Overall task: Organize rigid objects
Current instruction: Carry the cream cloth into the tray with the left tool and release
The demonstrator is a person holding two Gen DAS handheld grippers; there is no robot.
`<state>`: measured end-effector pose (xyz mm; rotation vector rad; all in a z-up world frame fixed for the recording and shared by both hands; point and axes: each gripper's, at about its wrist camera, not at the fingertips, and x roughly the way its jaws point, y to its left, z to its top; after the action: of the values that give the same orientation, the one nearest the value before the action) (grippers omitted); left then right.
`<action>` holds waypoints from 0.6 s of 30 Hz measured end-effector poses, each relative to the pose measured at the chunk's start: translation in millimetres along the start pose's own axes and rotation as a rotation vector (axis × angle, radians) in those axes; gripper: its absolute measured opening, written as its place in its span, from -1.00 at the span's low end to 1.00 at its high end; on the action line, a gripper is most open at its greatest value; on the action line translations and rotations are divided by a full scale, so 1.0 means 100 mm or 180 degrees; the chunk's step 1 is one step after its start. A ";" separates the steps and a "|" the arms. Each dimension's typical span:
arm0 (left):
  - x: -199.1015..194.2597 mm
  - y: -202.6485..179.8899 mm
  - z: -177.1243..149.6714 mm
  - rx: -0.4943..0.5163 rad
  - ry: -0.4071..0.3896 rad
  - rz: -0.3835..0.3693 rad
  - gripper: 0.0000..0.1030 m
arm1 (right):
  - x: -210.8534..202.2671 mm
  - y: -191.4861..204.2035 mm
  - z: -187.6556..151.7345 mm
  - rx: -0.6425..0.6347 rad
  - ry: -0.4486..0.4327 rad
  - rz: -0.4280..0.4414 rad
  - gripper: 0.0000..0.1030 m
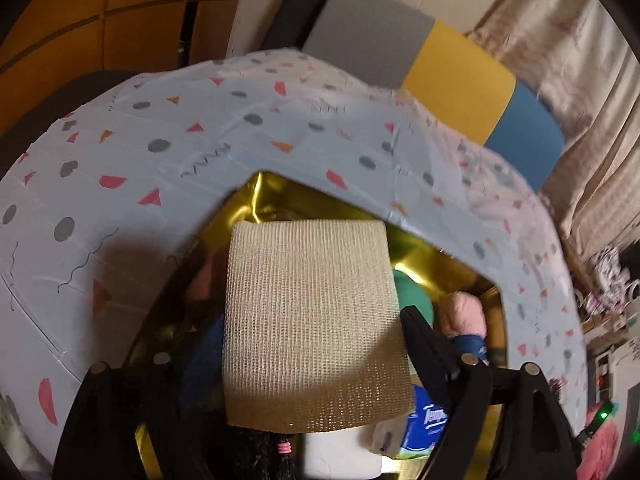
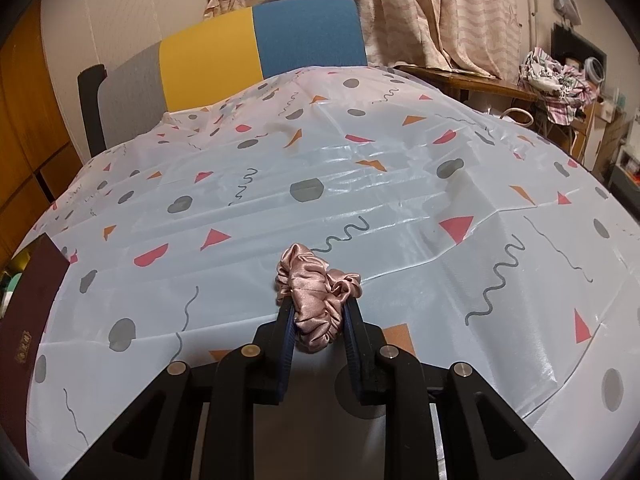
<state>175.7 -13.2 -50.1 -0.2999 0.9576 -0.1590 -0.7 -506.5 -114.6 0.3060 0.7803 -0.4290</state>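
The left gripper (image 1: 316,320) held a beige woven block (image 1: 312,320) over the gold-lined box (image 1: 460,276), apparently ready to lower it in, while the right gripper (image 2: 320,316) pinched a pink satin scrunchie (image 2: 316,296) above the patterned tablecloth's (image 2: 360,184) near edge.

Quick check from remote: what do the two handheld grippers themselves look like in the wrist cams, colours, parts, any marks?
Both are matte black plastic frames with angular cut-out struts and round silver pins at the joints. The right gripper has dark blue ribbed pads lining its fingers. The left gripper shows the same black linkage. No cables, logos or sleeves visible.

Satin glossy scrunchie (image 2: 318,300), woven rough bandage roll (image 1: 312,320), shiny gold tray (image 1: 272,196), glossy plastic tablecloth (image 2: 360,184)
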 end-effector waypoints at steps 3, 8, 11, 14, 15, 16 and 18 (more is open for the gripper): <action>-0.11 0.05 -0.06 0.0032 -0.0041 0.0010 0.69 | -0.03 0.01 0.00 -0.0027 -0.0039 -0.0023 -0.55; -0.22 0.08 -0.16 0.0158 -0.0026 -0.0309 0.69 | -0.10 -0.01 -0.02 0.0039 -0.0041 0.0014 -0.57; -0.19 0.00 -0.15 0.0285 0.0042 -0.0564 0.69 | -0.20 0.01 -0.02 0.0062 -0.0062 0.0052 -0.62; -0.13 -0.07 -0.04 0.0356 -0.0047 -0.0495 0.75 | -0.34 0.12 -0.05 0.0054 -0.0088 0.0142 -0.70; -0.08 -0.10 0.00 0.0396 -0.0011 -0.0379 0.83 | -0.39 0.17 -0.06 0.0041 -0.0097 0.0178 -0.70; -0.07 -0.13 0.02 0.0424 0.0019 -0.0307 0.89 | -0.44 0.22 -0.07 0.0022 -0.0108 0.0214 -0.70; -0.09 -0.16 0.07 0.0477 0.0001 -0.0246 1.00 | -0.53 0.33 -0.08 -0.0055 -0.0150 0.0273 -0.70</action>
<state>176.0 -24.7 -34.2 -0.1988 0.9296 -0.3000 -23.2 -460.5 -78.2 0.3110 0.7219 -0.3473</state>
